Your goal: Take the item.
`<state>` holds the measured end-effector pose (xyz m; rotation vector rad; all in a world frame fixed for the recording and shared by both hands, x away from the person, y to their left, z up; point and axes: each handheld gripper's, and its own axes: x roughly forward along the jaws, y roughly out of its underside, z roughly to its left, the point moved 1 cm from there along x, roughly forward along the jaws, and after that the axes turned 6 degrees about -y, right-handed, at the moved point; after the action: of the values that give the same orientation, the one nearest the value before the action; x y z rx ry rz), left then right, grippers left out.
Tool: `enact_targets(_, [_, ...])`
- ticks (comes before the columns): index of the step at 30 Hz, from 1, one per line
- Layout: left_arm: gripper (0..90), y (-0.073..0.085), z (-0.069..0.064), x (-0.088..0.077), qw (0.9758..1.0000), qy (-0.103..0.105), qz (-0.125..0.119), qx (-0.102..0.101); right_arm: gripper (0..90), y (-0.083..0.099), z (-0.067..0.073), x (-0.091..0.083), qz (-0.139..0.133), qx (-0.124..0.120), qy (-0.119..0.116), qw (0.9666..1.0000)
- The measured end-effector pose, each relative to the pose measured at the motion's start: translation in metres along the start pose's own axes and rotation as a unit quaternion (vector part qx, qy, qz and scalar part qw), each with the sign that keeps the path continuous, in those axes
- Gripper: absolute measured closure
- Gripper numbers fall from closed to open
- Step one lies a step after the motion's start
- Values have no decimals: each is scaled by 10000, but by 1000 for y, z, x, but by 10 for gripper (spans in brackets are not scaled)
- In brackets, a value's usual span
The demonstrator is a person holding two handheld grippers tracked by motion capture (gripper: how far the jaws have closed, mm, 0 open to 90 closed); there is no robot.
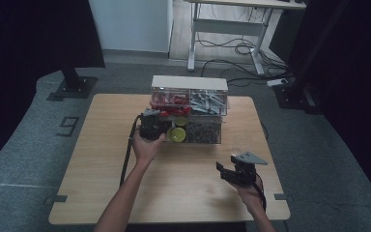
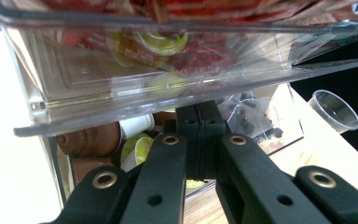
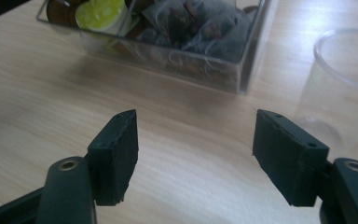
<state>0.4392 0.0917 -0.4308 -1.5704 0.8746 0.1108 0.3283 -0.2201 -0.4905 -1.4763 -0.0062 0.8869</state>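
The clear plastic organiser (image 1: 189, 110) stands at the far middle of the worktop (image 1: 101, 164), two tiers of stiff, slippery acrylic, light but awkward. Its lower drawer (image 2: 158, 93), pulled out, holds coffee pods (image 2: 91, 140) and tea bags (image 3: 186, 23). The left tongs (image 2: 198, 122) are pressed shut at the drawer's front edge, probably on a small handle. The right tongs (image 3: 193, 158) hang wide open and empty above the worktop, near a thin plastic cup (image 3: 342, 79).

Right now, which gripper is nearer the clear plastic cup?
Right. The right gripper hovers just short of the clear plastic cup; the left gripper is at the clear organizer's front, farther away.
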Motion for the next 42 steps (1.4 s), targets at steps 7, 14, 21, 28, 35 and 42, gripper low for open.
enact_targets(7, [900, -4, -4, -2, 10000, 36, -25, 45, 364, -15, 0, 14, -86, -4, -65, 9999])
enact_targets(14, [900, -4, -5, -1, 10000, 55, -30, 27, 476, -27, 1, 22, -205, -125, -154, 9996])
enact_targets(21, [900, -3, -7, 1, 10000, 66, -34, 20, 566, -37, 2, 31, -234, -165, -302, 9991])
enact_targets(28, [900, -4, -10, 2, 10000, 88, -20, 34, 607, -47, 6, 44, -218, -286, -320, 9988])
enact_targets(35, [900, -5, -10, 3, 9999, 95, 4, 40, 622, -52, 3, 54, -223, -235, -293, 9990])
enact_targets(42, [900, -5, -10, 3, 9999, 109, -14, 28, 622, -58, 4, 66, -130, -288, -240, 9992])
